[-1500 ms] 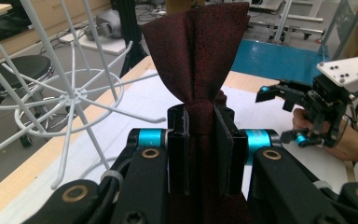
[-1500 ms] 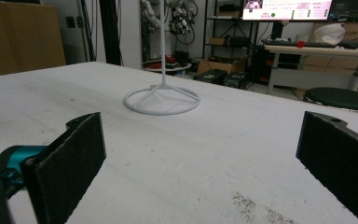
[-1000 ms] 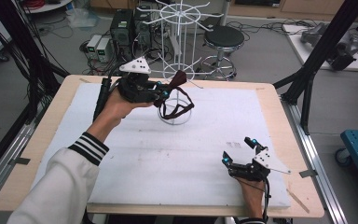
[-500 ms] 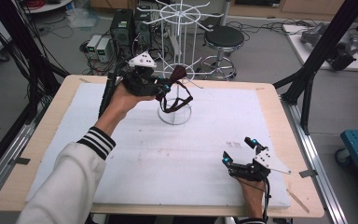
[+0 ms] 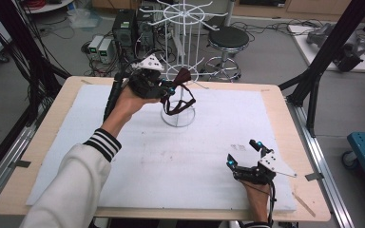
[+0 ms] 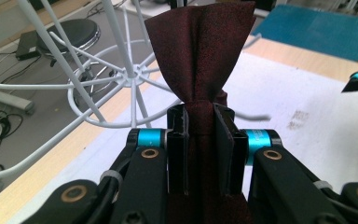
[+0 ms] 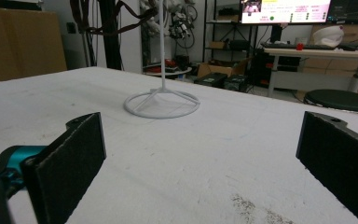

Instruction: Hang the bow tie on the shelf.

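The left tool (image 5: 168,90) is clenched on the middle of a dark red bow tie (image 6: 200,51), held up just beside the white wire stand (image 5: 178,57). The right tool (image 5: 247,152) rests released on the surface (image 5: 138,156), well apart from the stand.

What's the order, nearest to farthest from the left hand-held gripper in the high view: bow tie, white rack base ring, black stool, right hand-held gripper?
From the left hand-held gripper:
1. Bow tie, clamped in its jaws.
2. White rack base ring, just below on the mat.
3. Black stool, behind the table.
4. Right hand-held gripper, near right corner.
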Available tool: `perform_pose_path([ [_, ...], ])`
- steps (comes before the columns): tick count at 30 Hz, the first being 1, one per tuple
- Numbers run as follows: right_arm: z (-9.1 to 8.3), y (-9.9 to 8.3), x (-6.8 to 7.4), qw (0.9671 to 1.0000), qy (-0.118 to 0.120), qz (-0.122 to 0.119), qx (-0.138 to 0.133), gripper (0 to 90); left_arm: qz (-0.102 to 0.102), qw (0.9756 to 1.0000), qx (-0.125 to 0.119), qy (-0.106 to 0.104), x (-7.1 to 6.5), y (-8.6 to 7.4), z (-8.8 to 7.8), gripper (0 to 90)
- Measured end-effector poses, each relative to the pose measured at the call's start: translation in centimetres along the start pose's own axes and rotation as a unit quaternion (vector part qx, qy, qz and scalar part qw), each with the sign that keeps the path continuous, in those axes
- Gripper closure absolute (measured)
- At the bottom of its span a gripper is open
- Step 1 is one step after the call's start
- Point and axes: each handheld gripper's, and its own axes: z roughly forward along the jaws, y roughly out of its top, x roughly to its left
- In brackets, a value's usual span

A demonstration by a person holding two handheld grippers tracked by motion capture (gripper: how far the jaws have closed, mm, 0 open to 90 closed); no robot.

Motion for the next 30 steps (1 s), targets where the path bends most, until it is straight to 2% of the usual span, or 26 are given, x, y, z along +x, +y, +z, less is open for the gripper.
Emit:
perform_pose_path([
  [7,0.0,0.0,0.0,1.0,0.0,0.001,-0.001,0.6,-0.002,1.0,-0.006,0.003,-0.2,0.1,0.1,72.0],
  [9,0.0,0.0,0.0,1.0,0.0,0.0,-0.001,0.6,-0.006,0.9999,-0.007,0.005,-0.2,0.2,0.0,66.0],
  [12,0.0,0.0,0.0,1.0,0.0,0.0,-0.001,0.6,-0.005,0.9998,-0.016,0.011,-0.3,0.2,0.0,61.8],
  [13,0.0,0.0,0.0,1.0,0.0,0.0,0.0,0.6,-0.002,0.9996,-0.019,0.021,-0.3,0.3,-0.1,59.8],
  [14,0.0,0.0,0.0,1.0,0.0,0.001,-0.001,0.6,-0.003,0.9995,-0.023,0.024,-0.4,0.3,-0.1,52.6],
  [15,0.0,0.0,0.0,1.0,0.0,0.001,-0.001,0.6,-0.004,0.9992,-0.03,0.026,-0.4,0.3,-0.2,52.6],
  [16,0.0,0.0,0.0,1.0,0.0,0.002,-0.001,0.6,-0.002,0.9987,-0.043,0.027,-0.4,0.3,-0.4,48.9],
  [18,0.0,0.0,0.0,1.0,0.0,0.0,-0.001,0.6,0.003,0.9976,-0.065,0.026,-0.4,0.3,-0.7,35.7],
  [19,0.0,0.0,0.0,1.0,0.0,0.0,-0.001,0.6,0.003,0.996,-0.079,0.041,-0.6,0.3,-1.0,27.2],
  [20,0.0,0.0,0.0,1.0,0.0,-0.001,-0.001,0.6,0.0,0.9956,-0.085,0.04,-0.5,0.3,-1.2,20.3],
  [22,0.0,0.0,0.0,1.0,0.001,0.002,-0.001,0.6,-0.011,0.9952,-0.093,0.027,-0.3,0.1,-1.5,14.3],
  [23,0.0,0.0,0.0,1.0,0.001,0.003,-0.003,0.6,-0.005,0.9942,-0.102,0.032,-0.2,-0.1,-2.0,2.7],
  [26,0.0,0.0,0.0,1.0,0.002,0.001,-0.003,0.6,-0.011,0.9912,-0.13,0.023,0.3,-0.8,-3.0,1.7],
  [27,0.0,0.0,0.0,1.0,0.002,0.002,-0.003,0.6,-0.014,0.9909,-0.132,0.023,0.6,-1.0,-3.4,1.7],
  [30,0.0,0.0,-0.1,1.0,0.003,0.005,-0.002,0.6,-0.022,0.9881,-0.15,0.023,1.3,-2.0,-4.7,1.7],
])
